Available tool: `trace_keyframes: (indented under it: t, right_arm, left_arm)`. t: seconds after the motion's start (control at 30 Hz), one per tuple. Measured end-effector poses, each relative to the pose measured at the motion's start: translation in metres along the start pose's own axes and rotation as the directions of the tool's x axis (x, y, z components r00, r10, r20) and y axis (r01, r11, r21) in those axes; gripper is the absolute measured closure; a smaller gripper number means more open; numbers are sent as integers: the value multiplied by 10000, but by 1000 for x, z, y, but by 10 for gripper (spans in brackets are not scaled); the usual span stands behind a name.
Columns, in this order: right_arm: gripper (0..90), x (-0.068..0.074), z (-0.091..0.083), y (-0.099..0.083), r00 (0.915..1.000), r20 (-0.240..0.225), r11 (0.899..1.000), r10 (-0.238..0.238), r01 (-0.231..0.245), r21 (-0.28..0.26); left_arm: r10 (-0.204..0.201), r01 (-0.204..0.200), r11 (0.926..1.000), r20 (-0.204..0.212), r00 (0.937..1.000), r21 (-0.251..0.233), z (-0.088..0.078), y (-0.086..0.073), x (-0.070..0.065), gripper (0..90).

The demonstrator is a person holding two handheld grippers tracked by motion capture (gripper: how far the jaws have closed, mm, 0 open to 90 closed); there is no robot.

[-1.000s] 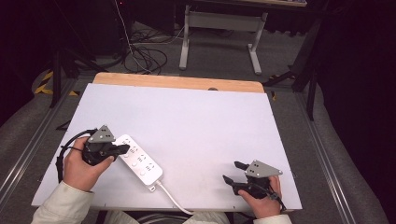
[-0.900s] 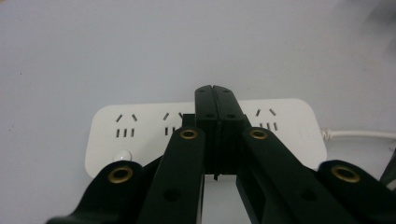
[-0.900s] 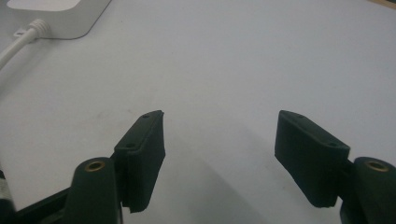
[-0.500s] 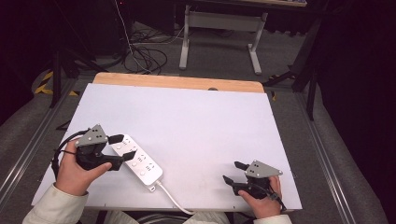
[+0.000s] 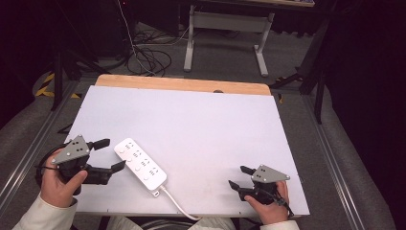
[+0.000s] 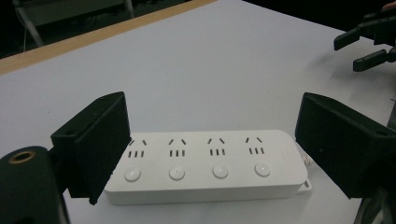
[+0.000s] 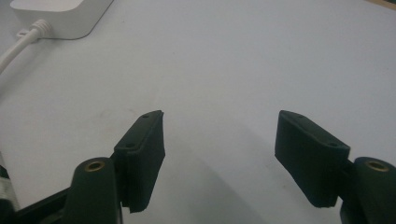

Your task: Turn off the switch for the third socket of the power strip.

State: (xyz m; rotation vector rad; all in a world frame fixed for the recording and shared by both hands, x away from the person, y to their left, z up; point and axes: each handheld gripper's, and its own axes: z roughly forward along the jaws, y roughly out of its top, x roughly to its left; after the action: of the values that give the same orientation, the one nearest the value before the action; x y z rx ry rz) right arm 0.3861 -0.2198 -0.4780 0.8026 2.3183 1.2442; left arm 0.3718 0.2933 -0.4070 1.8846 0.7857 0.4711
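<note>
A white power strip is lying on the white table, near its front-left corner. Its long axis is running diagonally, cord end pointing toward the person. The left gripper is hovering just beside it, fingers spread wide and facing its long side. The right gripper, also spread and holding nothing, is resting well apart, so the left is nearer.

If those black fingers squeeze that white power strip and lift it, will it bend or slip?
The power strip looks like a rigid plastic block, so it probably won't bend. Its smooth, glossy shell may slide a little against the fingers. Its trailing cord looks floppy and would likely drag behind.
</note>
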Motion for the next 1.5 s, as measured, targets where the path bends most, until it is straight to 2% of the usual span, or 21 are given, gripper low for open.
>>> trace_keyframes:
  t: [0.17,0.2,0.3,0.43,0.57,0.7,0.8,0.83,0.9,1.03,1.13,1.2,1.37,1.47,1.5]
  right_arm:
    - [334,0,0,0,10000,-1,10000,-3,3,21]
    - [334,0,0,0,10000,7,10000,-14,14,36]
    - [332,0,0,0,10000,-15,10000,-23,23,47]
    - [332,0,1,0,10000,-17,10000,19,-19,41]
    - [330,-1,1,-1,10000,-28,10000,35,-35,40]
    - [326,-1,0,-1,10000,-61,10000,48,-48,33]
    - [327,-1,1,-1,9999,-18,9999,114,-114,69]
    - [327,-1,1,-1,9999,8,9999,125,-125,86]
    - [327,-1,0,-1,9999,-27,9999,163,-163,53]
    - [326,-1,0,-1,9999,-44,9999,147,-147,40]
    - [326,-1,1,-1,9999,-38,9999,137,-137,67]
    - [327,-1,1,-1,9999,-32,9999,145,-145,73]
    - [326,-1,1,-1,9999,-58,9998,163,-163,70]
    - [327,-2,1,-1,9998,-92,9998,196,-195,80]
    - [327,-2,1,-1,9997,-111,9998,201,-201,79]
  left_arm:
    - [95,-91,9995,110,9999,-296,-9,-13,4,100]
    - [252,-248,9992,112,9996,-315,-11,-16,5,100]
    - [348,-341,9980,121,9993,-535,-13,-24,7,100]
    - [606,-599,9977,190,9980,-329,-17,-37,12,111]
    - [291,-285,9991,188,9994,-312,-21,-45,17,118]
    - [43,-45,10000,-262,9996,-64,-23,-54,18,116]
    - [-461,451,9989,-798,9957,-145,-22,-62,17,128]
    - [-648,630,9977,-742,9951,-257,-23,-66,17,131]
    - [-696,679,9971,-543,9961,-333,-24,-71,19,131]
    - [-134,132,9999,-419,9990,-64,-24,-81,22,131]
    - [-1,3,10000,-221,9998,56,-24,-85,23,123]
    - [28,-26,10000,-265,9996,84,-23,-91,23,123]
    - [-470,472,9988,-154,9988,128,-21,-100,23,122]
    - [-1070,1057,9929,202,9941,552,-21,-98,27,126]
    - [-1146,1132,9917,188,9932,612,-22,-97,27,129]
